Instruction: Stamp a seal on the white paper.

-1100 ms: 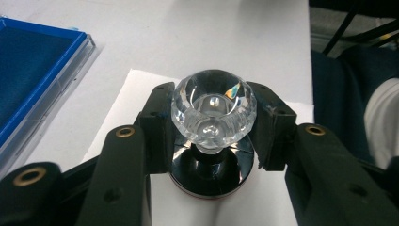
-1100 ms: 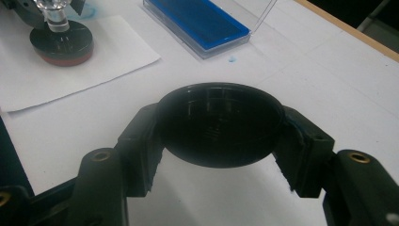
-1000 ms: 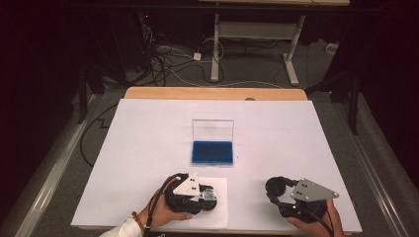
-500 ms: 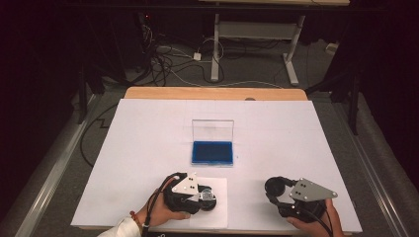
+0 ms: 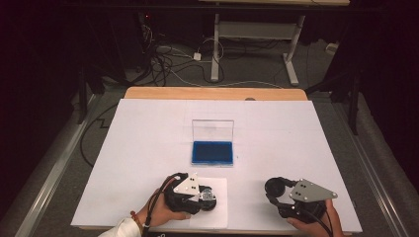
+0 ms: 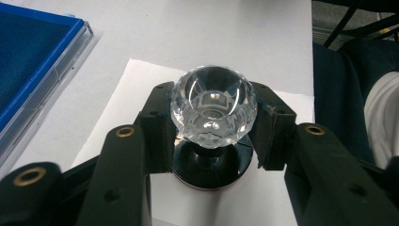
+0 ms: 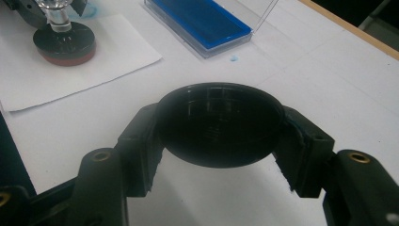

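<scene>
A stamp with a faceted clear knob [image 6: 214, 110] and a round black base [image 6: 211, 165] stands upright on a white sheet of paper [image 6: 136, 103]. My left gripper [image 6: 214, 125] is shut on the knob, one pad on each side. From above, the left gripper [image 5: 205, 195] and the stamp [image 5: 208, 197] sit near the table's front edge. To the right, my right gripper [image 5: 275, 187] is shut on a round black cap [image 7: 220, 123], held just above the table. An open blue ink pad [image 5: 212, 152] lies at mid-table with its clear lid [image 5: 212, 130] standing up.
The white table cover [image 5: 148, 143] ends at a wooden edge [image 5: 212, 93] at the back. A small blue ink spot [image 7: 233, 59] marks the cover near the ink pad [image 7: 202, 19]. Table legs and cables lie on the floor beyond.
</scene>
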The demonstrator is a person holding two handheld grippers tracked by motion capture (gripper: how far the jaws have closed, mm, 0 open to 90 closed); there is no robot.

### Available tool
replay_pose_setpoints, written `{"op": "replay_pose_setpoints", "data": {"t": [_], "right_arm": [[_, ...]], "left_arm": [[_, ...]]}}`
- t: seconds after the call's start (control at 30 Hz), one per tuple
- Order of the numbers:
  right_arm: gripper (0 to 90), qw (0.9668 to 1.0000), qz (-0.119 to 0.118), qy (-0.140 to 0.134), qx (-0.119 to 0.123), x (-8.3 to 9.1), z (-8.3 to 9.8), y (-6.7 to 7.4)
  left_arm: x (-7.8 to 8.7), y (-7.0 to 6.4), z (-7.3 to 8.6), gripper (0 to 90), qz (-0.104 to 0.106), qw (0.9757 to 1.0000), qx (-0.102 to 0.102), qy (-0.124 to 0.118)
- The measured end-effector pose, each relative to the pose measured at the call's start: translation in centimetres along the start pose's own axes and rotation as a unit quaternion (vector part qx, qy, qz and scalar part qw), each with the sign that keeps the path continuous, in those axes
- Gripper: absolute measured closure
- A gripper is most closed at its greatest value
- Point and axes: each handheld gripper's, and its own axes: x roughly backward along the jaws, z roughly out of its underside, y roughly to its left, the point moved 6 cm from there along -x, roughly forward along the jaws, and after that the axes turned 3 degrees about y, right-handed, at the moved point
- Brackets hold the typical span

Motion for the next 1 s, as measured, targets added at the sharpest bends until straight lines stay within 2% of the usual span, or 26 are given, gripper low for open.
{"op": "replay_pose_setpoints", "data": {"t": [0.3, 0.57, 0.73, 1.0], "right_arm": [[38.5, 1.0, -0.002, 0.0, -0.001, 0.01, -0.03, 0.02], [38.5, 1.0, -0.004, 0.002, -0.001, -0.25, -0.1, -0.08], [38.5, 1.0, -0.005, 0.003, -0.003, -0.42, -0.24, -0.23], [38.5, 0.9999, -0.007, 0.008, -0.001, -0.63, -0.22, -0.15]], "left_arm": [[-0.01, -0.09, 0.01, 54.6, -0.004, 1.0, -0.003, 0.0], [-0.02, -0.17, -0.02, 54.6, -0.015, 0.9998, -0.015, 0.005], [-0.03, -0.03, 0.06, 54.6, -0.006, 0.9999, -0.009, -0.002], [0.13, -0.09, -0.06, 54.5, -0.006, 1.0, 0.0, 0.003]]}}
